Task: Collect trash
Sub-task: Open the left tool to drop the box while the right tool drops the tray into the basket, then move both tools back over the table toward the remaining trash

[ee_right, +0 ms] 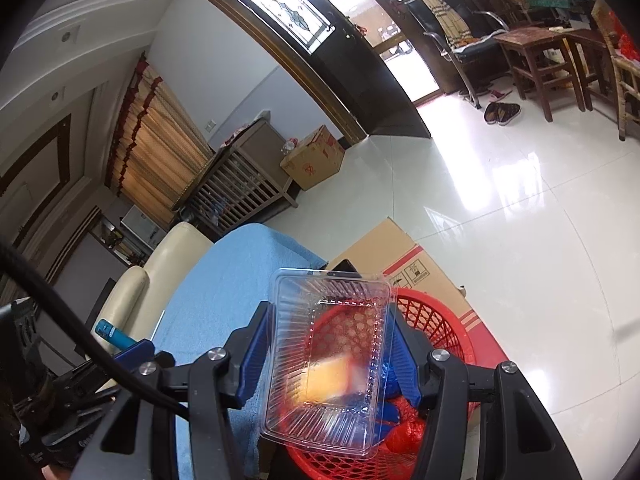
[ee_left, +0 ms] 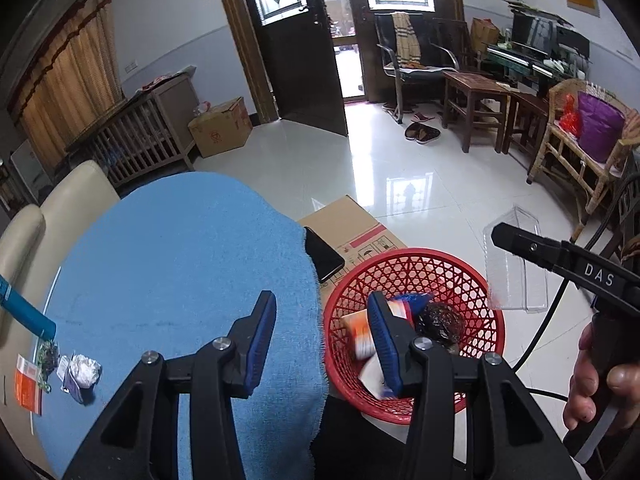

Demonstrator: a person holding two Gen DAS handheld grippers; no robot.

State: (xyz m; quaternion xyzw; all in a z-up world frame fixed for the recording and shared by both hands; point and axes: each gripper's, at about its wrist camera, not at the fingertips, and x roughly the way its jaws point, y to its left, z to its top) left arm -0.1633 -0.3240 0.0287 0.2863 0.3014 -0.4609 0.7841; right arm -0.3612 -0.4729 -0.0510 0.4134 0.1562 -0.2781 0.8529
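— Red plastic, is that the basket (ee_left: 440,264)?

— Yes, a red lattice basket. It seems to sit on a cardboard box (ee_left: 352,224), just beside the worktop with the blue cloth (ee_left: 180,260).

— What is inside it?

— A dark crumpled wrapper (ee_left: 440,320), an orange and white packet (ee_left: 356,332) and something blue and red that I cannot tell exactly.

— And the right gripper (ee_right: 330,312)?

— Its fingers are clamped on a clear plastic container (ee_right: 332,360), one blue pad on each long side. The container is held in the air close to the basket. From the right wrist view the red lattice shows through its bottom.

— Does the left gripper (ee_left: 320,298) hold something?

— No. Its fingers stand apart with nothing between them. One is over the edge of the cloth, the other over the basket.

— Is trash left on the worktop?

— Yes, at the far left of the cloth: a white crumpled paper (ee_left: 84,370), an orange packet (ee_left: 28,384) and small scraps between them. A blue tube (ee_left: 26,312) lies near them.

— Anything else?

— A black phone (ee_left: 324,256) on the box, touching the cloth's edge, and a hand (ee_left: 600,384) on the right gripper's handle.
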